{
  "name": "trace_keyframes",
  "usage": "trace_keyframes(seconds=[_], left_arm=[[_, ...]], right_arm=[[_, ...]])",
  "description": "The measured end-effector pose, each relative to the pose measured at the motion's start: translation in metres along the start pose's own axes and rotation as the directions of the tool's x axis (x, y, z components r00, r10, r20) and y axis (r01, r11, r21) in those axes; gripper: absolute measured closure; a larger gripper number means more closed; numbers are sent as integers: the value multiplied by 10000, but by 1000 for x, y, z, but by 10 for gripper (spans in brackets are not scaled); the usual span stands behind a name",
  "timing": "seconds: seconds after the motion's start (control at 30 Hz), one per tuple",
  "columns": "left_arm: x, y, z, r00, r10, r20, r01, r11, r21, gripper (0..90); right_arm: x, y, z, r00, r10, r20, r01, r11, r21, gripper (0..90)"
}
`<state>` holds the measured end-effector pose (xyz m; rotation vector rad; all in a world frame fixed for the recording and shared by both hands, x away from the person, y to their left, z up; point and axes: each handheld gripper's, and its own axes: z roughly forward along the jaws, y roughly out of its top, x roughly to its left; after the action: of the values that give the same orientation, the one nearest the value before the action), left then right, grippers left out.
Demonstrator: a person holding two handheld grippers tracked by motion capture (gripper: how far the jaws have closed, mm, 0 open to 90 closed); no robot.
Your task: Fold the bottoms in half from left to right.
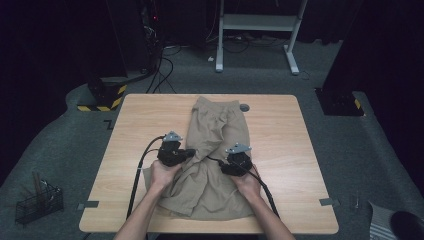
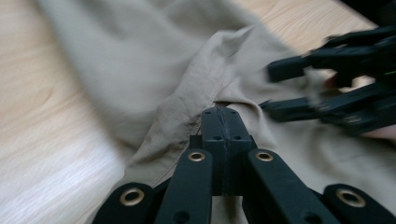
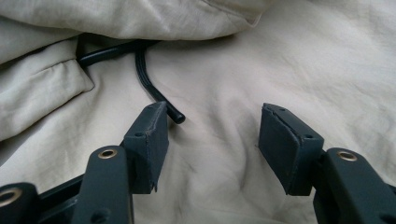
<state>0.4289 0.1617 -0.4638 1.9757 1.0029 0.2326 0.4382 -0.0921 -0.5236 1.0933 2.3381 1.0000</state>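
A khaki garment (image 1: pixel 220 125) lies crumpled down the middle of the wooden table (image 1: pixel 285 150). My left gripper (image 1: pixel 194 152) lies on its left part and points right; in the left gripper view its jaws (image 2: pixel 220 112) are pressed together on a raised fold of the khaki cloth (image 2: pixel 187 107). My right gripper (image 1: pixel 221 161) faces it from the right, open (image 2: pixel 275 88). In the right gripper view the open jaws (image 3: pixel 212 121) hover just over the cloth (image 3: pixel 224 74) with nothing between them. A black cord (image 3: pixel 144 79) runs out of a fold and ends by one jaw.
A small grey disc (image 1: pixel 244 107) sits on the table near the garment's far end. On the floor are a wire basket (image 1: pixel 37 202) at the left, a yellow-and-black base (image 1: pixel 102 97) with cables, and a white desk frame (image 1: pixel 257 30) behind.
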Motion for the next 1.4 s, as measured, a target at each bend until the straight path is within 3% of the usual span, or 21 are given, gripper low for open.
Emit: trace_keyframes(seconds=[0.03,0.13,0.17,0.23,0.3,0.4,0.47,0.5,0.63,0.67,0.77,0.9,0.93,1.0,1.03,1.07,1.13,1.17,1.2,1.33,1.4], left_arm=[[0,0,0,10000,0,0,0,10000,0,900],[-17,17,-1,9981,564,244,-558,9981,-258,900],[-30,25,5,9955,840,428,-829,9962,-280,900],[-35,28,11,9936,1030,455,-1024,9946,-164,900],[-43,28,31,9912,1234,474,-1250,9916,338,900],[-44,20,59,9919,1168,507,-1222,9853,1192,900],[-45,13,64,9922,1205,324,-1236,9847,1228,888],[-45,13,64,9922,1205,324,-1236,9847,1228,833],[-43,12,26,9936,1124,-146,-1116,9926,484,538],[-43,12,26,9936,1124,-146,-1116,9926,484,491],[-24,3,-8,9964,529,-665,-518,9985,173,404],[-6,-10,-26,9948,8,-1015,0,10000,77,374],[7,-20,-33,9914,-397,-1245,420,9990,158,359],[13,-25,-35,9889,-591,-1361,627,9978,219,349],[24,-36,-37,9800,-1005,-1717,1091,9932,415,345],[24,-36,-37,9800,-1005,-1717,1091,9932,415,336],[33,-46,-36,9705,-1317,-2019,1466,9873,606,325],[37,-51,-36,9667,-1360,-2170,1551,9851,736,320],[41,-58,-31,9561,-1371,-2590,1658,9818,926,315],[43,-65,-25,9495,-1311,-2851,1705,9783,1181,316],[42,-67,-21,9459,-1138,-3038,1554,9809,1166,368]], right_arm=[[0,0,0,10000,0,0,0,10000,0,426],[-1,3,3,9999,36,107,-36,10000,1,426],[-2,4,4,9999,45,114,-45,10000,-11,426],[-3,5,6,9998,137,108,-138,9999,23,426],[-4,6,7,9999,104,92,-105,9999,4,426],[-6,8,9,9997,220,81,-221,9997,43,424],[-7,8,9,9997,222,89,-223,9997,45,423],[-7,8,9,9997,222,89,-223,9997,45,423],[-9,6,4,9997,257,59,-257,9996,78,412],[-8,5,0,9995,313,20,-313,9995,-31,417],[-6,2,-17,9998,176,-122,-181,9989,-441,425],[2,-4,-31,9992,-178,-370,162,9989,-445,428],[6,-9,-38,9981,-308,-535,284,9986,-437,429],[9,-15,-41,9972,-453,-598,429,9983,-406,430],[11,-17,-42,9970,-403,-656,382,9987,-328,429],[11,-17,-42,9970,-403,-656,382,9987,-328,429],[12,-24,-41,9966,-389,-722,375,9991,-210,427],[13,-26,-40,9965,-338,-770,326,9993,-168,425],[13,-27,-39,9960,-345,-822,334,9993,-147,425],[17,-30,-36,9950,-546,-834,555,9984,85,418],[17,-31,-34,9951,-580,-803,585,9983,38,420]])
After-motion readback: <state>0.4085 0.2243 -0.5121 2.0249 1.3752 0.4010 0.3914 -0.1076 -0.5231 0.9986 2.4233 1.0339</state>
